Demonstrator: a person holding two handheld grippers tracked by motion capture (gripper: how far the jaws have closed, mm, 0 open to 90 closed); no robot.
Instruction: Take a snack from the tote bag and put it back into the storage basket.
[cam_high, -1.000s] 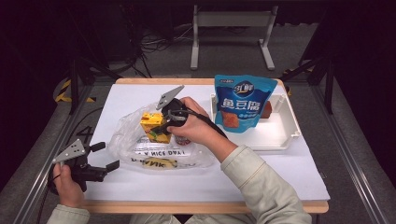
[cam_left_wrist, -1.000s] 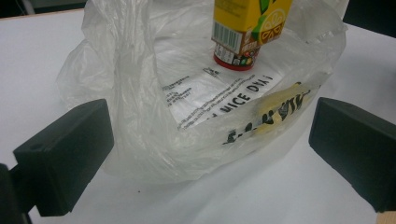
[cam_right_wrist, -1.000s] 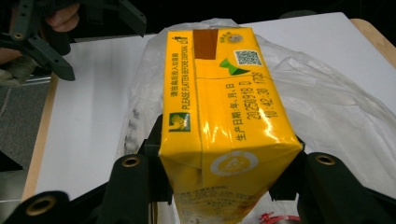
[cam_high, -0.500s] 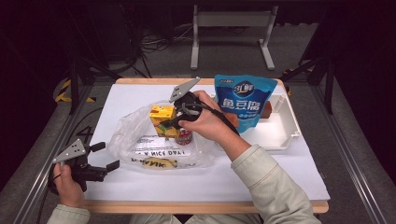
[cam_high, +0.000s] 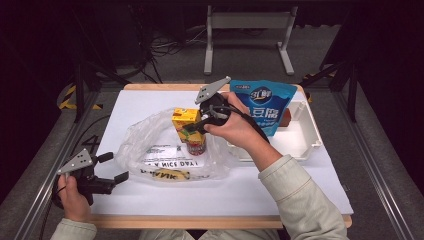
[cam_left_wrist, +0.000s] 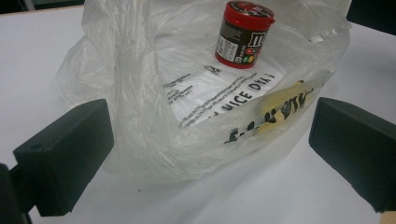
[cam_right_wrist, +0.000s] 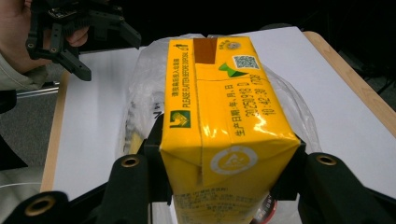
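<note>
Carton (cam_high: 185, 122) clamped between my right tongs (cam_high: 198, 124), lifted above the plastic bag (cam_high: 150, 150).

Its long axis runs straight out ahead of my right jaws, over the red candy tub (cam_left_wrist: 244, 33) inside the bag. My left tongs (cam_high: 112, 166) rest gaping and empty just short of the bag's near edge. The white tray (cam_high: 305, 140) lies on my right tongs' far side.

White table (cam_high: 150, 102), clear plastic bag (cam_high: 150, 150) and white tray (cam_high: 305, 135) on it
</note>
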